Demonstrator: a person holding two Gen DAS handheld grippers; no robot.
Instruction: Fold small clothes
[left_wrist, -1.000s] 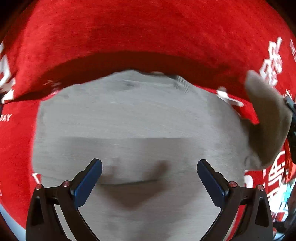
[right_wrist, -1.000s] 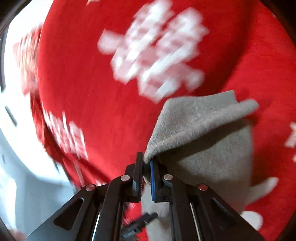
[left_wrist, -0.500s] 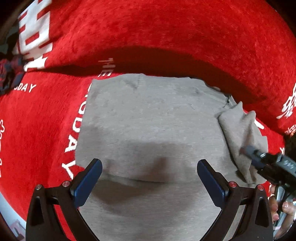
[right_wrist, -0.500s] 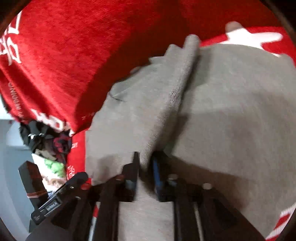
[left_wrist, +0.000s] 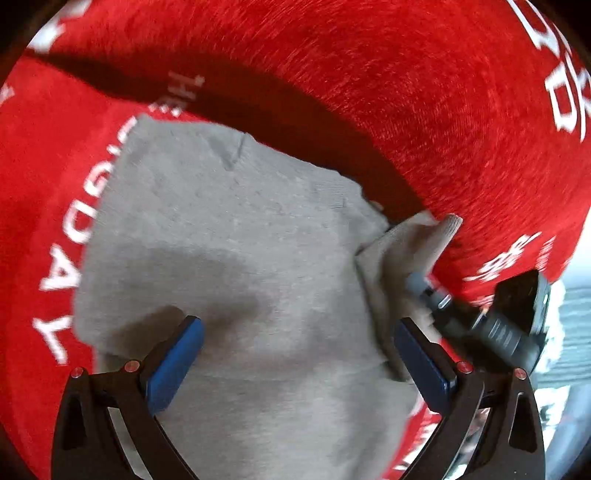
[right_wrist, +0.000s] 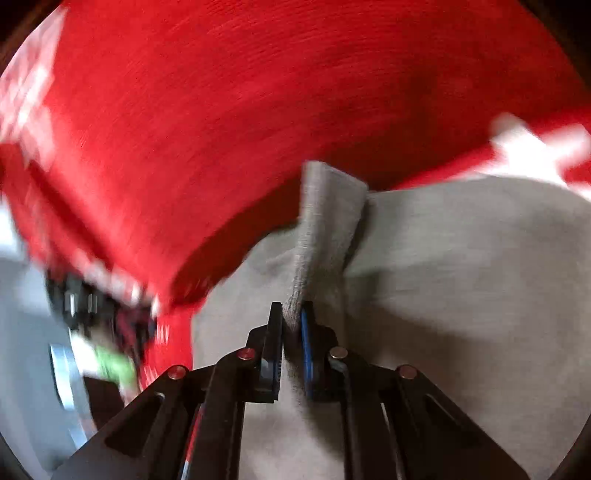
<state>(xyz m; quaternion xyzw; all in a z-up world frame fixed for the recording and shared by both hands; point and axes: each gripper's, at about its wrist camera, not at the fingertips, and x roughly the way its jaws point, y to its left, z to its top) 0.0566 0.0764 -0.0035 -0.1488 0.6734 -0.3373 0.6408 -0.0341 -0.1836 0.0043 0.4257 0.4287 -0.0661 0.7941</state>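
Closing right gripper, sleeve seemingly lower.

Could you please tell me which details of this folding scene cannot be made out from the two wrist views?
- White lettering on the red fleece blanket, left wrist view: partly covered by the grey knitted garment.
- Dark clutter, right wrist view: motion-blurred.
- Garment's near edge, both views: cut off by the frame and gripper bodies.
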